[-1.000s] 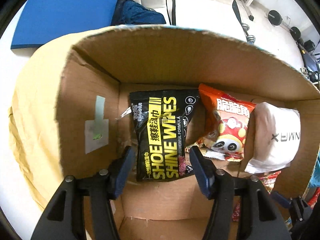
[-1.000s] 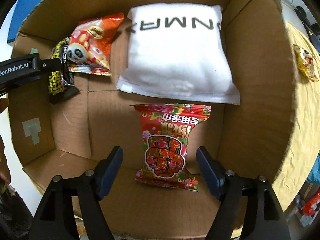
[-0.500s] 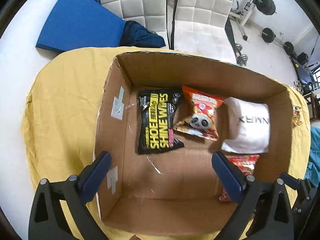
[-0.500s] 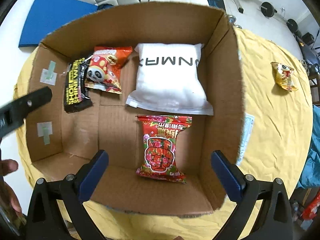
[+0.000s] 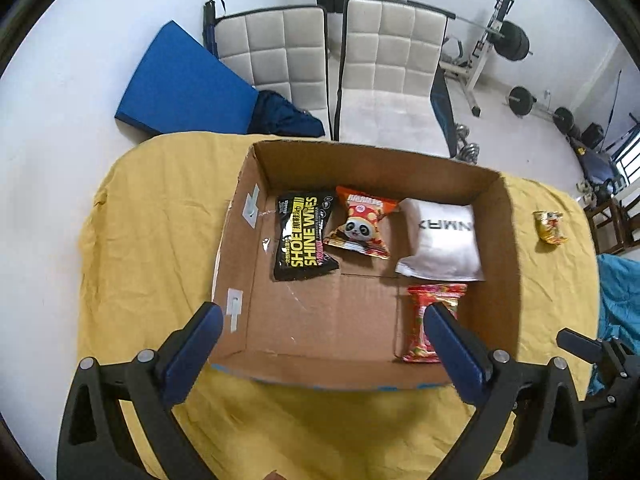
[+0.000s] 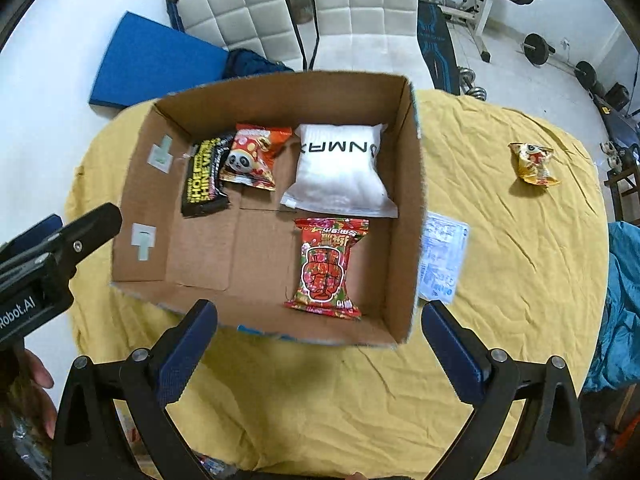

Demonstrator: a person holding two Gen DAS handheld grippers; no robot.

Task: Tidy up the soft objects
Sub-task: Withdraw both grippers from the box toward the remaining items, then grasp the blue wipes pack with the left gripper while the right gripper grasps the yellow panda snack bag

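Observation:
An open cardboard box (image 5: 496, 264) (image 6: 404, 200) stands on the yellow-covered table. Inside lie a black shoe wipes pack (image 5: 302, 234) (image 6: 202, 178), an orange panda snack bag (image 5: 360, 224) (image 6: 252, 158), a white pouch (image 5: 442, 242) (image 6: 338, 170) and a red wet-wipes pack (image 5: 424, 320) (image 6: 326, 266). A small yellow snack bag (image 5: 551, 227) (image 6: 534, 163) lies on the cloth, right of the box. My left gripper (image 5: 320, 320) and right gripper (image 6: 320, 318) are both open and empty, held above the box's near edge.
A clear plastic packet (image 6: 442, 260) lies against the box's right outer wall. The yellow cloth (image 6: 520, 264) covers the round table. Two white chairs (image 5: 384, 64), a blue mat (image 5: 180, 84) and gym weights stand behind. A teal cloth (image 6: 620, 304) is at the right.
Both grippers have lifted up and back out of the box and opened wide. The shoe wipes pack and red wet-wipes pack stay lying in the box.

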